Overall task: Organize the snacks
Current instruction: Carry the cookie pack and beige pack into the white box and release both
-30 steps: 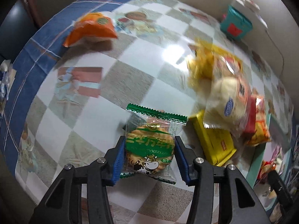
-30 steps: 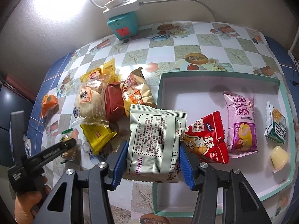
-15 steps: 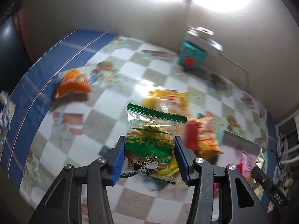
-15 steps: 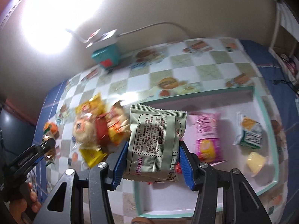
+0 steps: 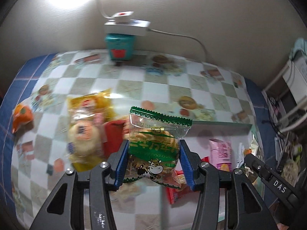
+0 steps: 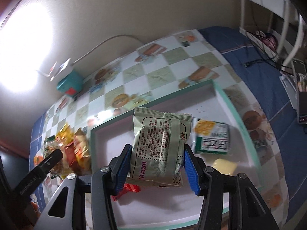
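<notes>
My left gripper point(image 5: 153, 163) is shut on a clear green-edged cracker packet point(image 5: 153, 149) with a cow print, held above the table near the tray's left edge. My right gripper point(image 6: 156, 166) is shut on a grey-green snack pouch point(image 6: 159, 147), held over the teal-rimmed white tray point(image 6: 239, 118). In the tray lie a green-and-white packet point(image 6: 213, 136), a yellow jelly cup point(image 6: 224, 165), a red packet point(image 6: 126, 189) and a pink packet point(image 5: 220, 151). A pile of loose snacks point(image 5: 86, 134) lies on the table left of the tray.
An orange packet point(image 5: 21, 117) lies at the table's left edge. A teal box point(image 5: 120, 46) with a white power strip on it stands against the back wall under a bright lamp. Shelving and cables are off the table's right side point(image 6: 278, 44).
Both grippers have swung to the right with their packets. The left one went from over the bare table to beside the tray. The right one now hangs deeper over the tray.
</notes>
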Action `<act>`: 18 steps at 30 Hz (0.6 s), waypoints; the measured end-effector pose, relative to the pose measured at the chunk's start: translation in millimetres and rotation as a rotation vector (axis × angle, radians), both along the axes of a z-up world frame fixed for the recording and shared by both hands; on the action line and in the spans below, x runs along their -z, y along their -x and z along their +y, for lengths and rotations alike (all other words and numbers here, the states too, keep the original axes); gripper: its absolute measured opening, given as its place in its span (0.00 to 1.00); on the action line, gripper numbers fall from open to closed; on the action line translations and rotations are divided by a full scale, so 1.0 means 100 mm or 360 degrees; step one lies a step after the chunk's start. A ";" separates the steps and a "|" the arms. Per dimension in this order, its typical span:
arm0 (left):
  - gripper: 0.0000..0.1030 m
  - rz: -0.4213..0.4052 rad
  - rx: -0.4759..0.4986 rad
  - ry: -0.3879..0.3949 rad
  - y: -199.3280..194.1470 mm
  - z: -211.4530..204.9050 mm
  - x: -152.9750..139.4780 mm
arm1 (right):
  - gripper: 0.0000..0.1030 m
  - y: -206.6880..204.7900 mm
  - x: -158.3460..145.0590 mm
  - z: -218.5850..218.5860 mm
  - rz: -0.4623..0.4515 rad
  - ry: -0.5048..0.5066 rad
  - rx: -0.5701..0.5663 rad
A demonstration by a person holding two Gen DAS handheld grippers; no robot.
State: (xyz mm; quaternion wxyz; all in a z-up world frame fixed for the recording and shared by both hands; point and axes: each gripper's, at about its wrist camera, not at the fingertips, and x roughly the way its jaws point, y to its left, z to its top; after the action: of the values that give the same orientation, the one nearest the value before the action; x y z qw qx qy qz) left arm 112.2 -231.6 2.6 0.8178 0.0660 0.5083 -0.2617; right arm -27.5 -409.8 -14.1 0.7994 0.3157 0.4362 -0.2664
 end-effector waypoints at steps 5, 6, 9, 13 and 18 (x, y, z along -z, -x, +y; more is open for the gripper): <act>0.50 0.0025 0.0068 0.0017 -0.02 -0.27 0.17 | 0.54 0.06 0.07 -0.15 -0.0005 0.0027 0.0071; 0.50 0.0031 0.0073 0.0015 -0.02 -0.30 0.20 | 0.54 0.06 0.13 -0.18 0.0012 0.0017 0.0080; 0.50 0.0044 0.0098 0.0006 -0.04 -0.41 0.31 | 0.54 0.07 0.28 -0.27 0.0054 -0.0036 0.0126; 0.50 0.0049 0.0133 -0.0010 -0.06 -0.56 0.43 | 0.54 0.04 0.38 -0.31 0.0073 -0.0053 0.0131; 0.50 0.0050 0.0159 -0.0024 -0.07 -0.67 0.55 | 0.54 0.00 0.41 -0.32 0.0084 -0.0038 0.0123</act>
State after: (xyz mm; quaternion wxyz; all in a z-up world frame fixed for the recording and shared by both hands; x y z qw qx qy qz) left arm 118.8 -298.9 -52.8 0.7951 0.0933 0.5191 -0.2994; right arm -27.9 -442.2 -55.3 0.7729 0.3347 0.4479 -0.3001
